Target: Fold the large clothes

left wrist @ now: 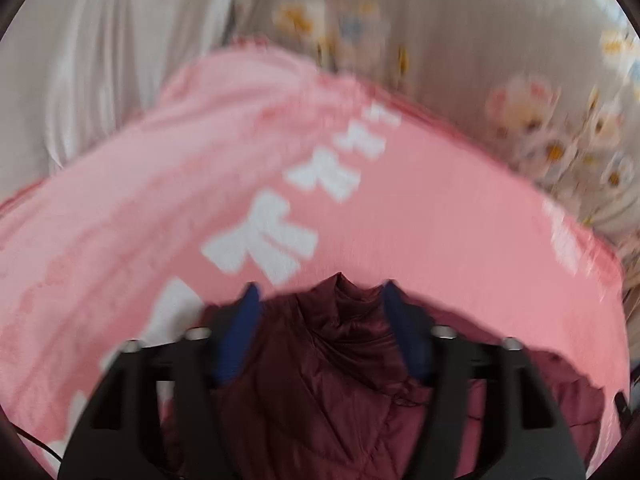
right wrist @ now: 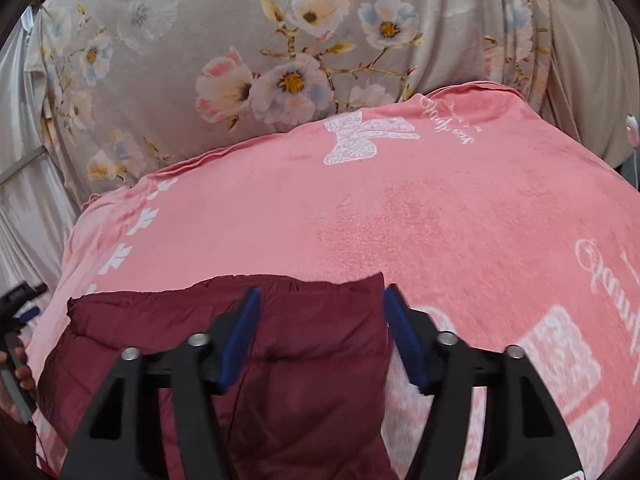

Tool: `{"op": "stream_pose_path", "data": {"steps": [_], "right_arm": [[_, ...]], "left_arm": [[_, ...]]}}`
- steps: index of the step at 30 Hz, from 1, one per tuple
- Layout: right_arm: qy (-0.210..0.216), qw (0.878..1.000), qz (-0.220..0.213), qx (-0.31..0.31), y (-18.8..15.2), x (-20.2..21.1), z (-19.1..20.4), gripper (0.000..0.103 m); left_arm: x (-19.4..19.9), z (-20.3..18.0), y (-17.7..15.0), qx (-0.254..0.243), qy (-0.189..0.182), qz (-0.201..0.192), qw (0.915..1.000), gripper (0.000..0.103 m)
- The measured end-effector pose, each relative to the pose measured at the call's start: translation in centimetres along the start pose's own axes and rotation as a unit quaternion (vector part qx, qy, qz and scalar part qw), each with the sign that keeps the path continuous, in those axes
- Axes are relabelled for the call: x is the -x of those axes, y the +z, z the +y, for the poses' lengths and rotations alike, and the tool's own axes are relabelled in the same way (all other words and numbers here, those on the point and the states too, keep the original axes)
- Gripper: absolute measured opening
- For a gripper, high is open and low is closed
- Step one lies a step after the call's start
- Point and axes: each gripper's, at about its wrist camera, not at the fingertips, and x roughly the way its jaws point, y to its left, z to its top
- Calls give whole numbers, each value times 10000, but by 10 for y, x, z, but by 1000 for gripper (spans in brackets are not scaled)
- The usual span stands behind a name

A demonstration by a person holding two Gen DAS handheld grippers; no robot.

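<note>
Bed w/ a grey floral sheet (right wrist: 192,32) as base layer, flowers in pink, blue & white. Directly on it: pink blanket (right wrist: 420,216) spread wide, white bow print & script lettering, ruffled far edge lying on the floral sheet. On the pink blanket, near side: maroon padded jacket (right wrist: 312,360), quilted, its top edge straight in right wrist view; left wrist view blurred, jacket (left wrist: 320,380) bunched there.

Soft, even daylight, no hard shadows or glare, left wrist view smeared by motion blur, right wrist view sharp, fisheye bending with dark vignetted corners
</note>
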Motion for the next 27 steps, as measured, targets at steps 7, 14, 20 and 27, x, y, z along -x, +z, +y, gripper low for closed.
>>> {"op": "stream_pose_path", "data": {"steps": [7,14,20,27], "right_arm": [[-163,9982,565,-121,-15,-38,-9,51],[-161,9995,269,37,13,-34,6,6],[-624,9955,627,339,2,-73,13,6],[-764,9920,876,482,-20,-93,12,8]], "left_arm": [[-3,-24,0,-635,-101,364,9973,71],[-50,-31,-40,-875,83,1004,9911,57],[-71,-18,-43,-737,282,1088,9909,59],[-74,-22,-58,-814,434,840,9922,60]]}}
